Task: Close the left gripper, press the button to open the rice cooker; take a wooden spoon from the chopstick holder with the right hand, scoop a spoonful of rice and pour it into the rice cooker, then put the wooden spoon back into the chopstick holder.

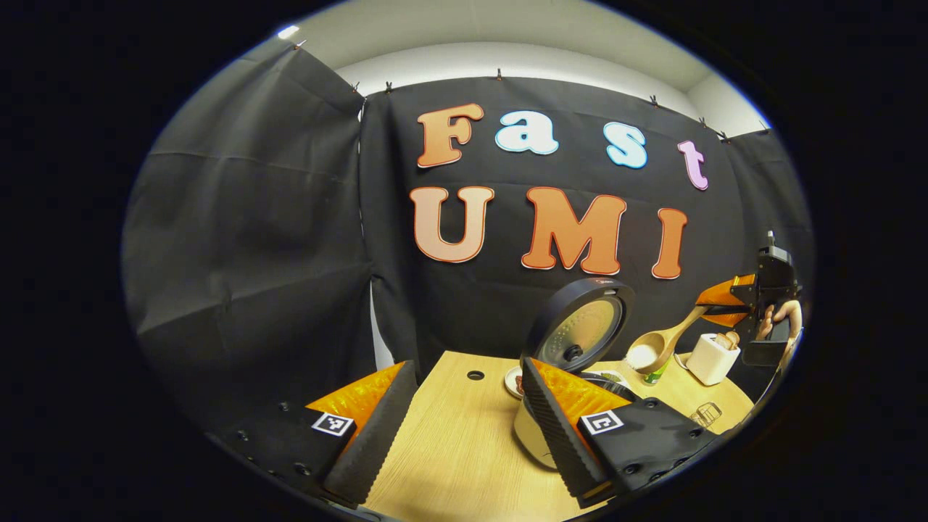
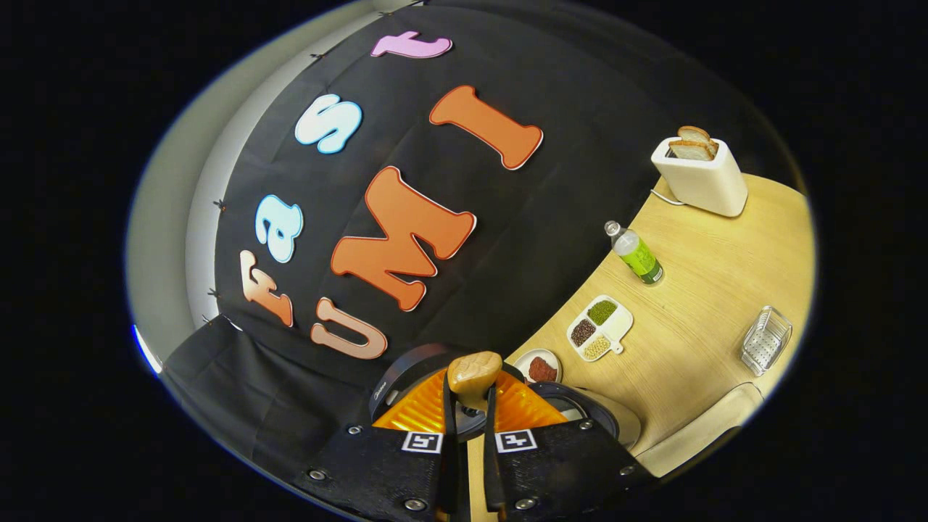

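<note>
Nearest the lens, left gripper view: left gripper (image 1: 464, 428), fingers spread wide w/ bare table (image 1: 449, 449) between them, nothing held. Just beyond its right-hand finger: rice cooker (image 1: 533, 428), pale body, lid (image 1: 580, 326) raised upright, inner plate facing camera. Small dish (image 1: 513, 382) beside cooker, at its far left. Farther right, above table: wooden spoon (image 1: 663, 346), bowl heaped w/ white rice, tilted down toward cooker; handle clamped in right gripper (image 1: 728, 304), a hand (image 1: 779, 319) behind it. White toaster (image 1: 712, 357) w/ bread near that gripper; glass rack (image 1: 705, 415) at table edge.

Right gripper view, near to far: right gripper (image 2: 470, 406) clenched on spoon handle (image 2: 473, 373), both fingers pressing it; cooker rim (image 2: 580, 406) directly below/behind. Then red-filled dish (image 2: 540, 366), divided tray of grains (image 2: 599, 328), green bottle (image 2: 636, 254) lying over, wire rack (image 2: 766, 339) at right, toaster (image 2: 699, 174) w/ two slices farthest off. Chopstick holder: can't make out.
</note>
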`<action>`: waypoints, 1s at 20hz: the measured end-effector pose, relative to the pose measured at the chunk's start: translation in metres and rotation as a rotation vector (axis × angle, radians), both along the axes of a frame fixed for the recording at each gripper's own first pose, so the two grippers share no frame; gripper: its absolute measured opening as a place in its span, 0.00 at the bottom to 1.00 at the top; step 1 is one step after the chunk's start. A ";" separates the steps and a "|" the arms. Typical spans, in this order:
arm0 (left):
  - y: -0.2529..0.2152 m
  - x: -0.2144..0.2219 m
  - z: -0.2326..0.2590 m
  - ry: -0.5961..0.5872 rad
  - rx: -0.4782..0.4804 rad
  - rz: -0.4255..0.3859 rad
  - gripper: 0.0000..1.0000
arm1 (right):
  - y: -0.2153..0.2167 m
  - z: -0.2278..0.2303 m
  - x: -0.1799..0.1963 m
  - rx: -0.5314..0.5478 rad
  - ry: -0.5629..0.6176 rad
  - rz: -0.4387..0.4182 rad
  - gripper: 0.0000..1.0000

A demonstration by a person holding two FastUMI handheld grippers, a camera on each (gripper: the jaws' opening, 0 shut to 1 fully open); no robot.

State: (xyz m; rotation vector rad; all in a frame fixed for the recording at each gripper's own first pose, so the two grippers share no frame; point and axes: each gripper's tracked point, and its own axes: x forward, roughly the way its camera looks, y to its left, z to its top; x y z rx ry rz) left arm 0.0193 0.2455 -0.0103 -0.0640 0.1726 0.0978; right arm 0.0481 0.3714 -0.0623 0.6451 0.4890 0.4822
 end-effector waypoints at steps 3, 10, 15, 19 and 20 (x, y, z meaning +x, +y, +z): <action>0.004 0.002 -0.001 0.003 -0.004 0.006 0.95 | 0.005 0.000 -0.002 -0.038 -0.024 0.005 0.12; 0.008 0.004 -0.002 0.006 -0.004 0.008 0.95 | 0.018 0.006 -0.009 -0.137 -0.120 0.032 0.12; 0.011 0.003 -0.004 0.011 -0.010 0.014 0.95 | 0.027 0.013 -0.014 -0.202 -0.194 0.052 0.12; 0.013 0.003 -0.004 0.011 -0.008 0.021 0.95 | 0.034 0.016 -0.018 -0.233 -0.233 0.074 0.12; 0.013 0.004 -0.004 0.011 -0.009 0.020 0.95 | 0.036 0.017 -0.020 -0.240 -0.243 0.080 0.12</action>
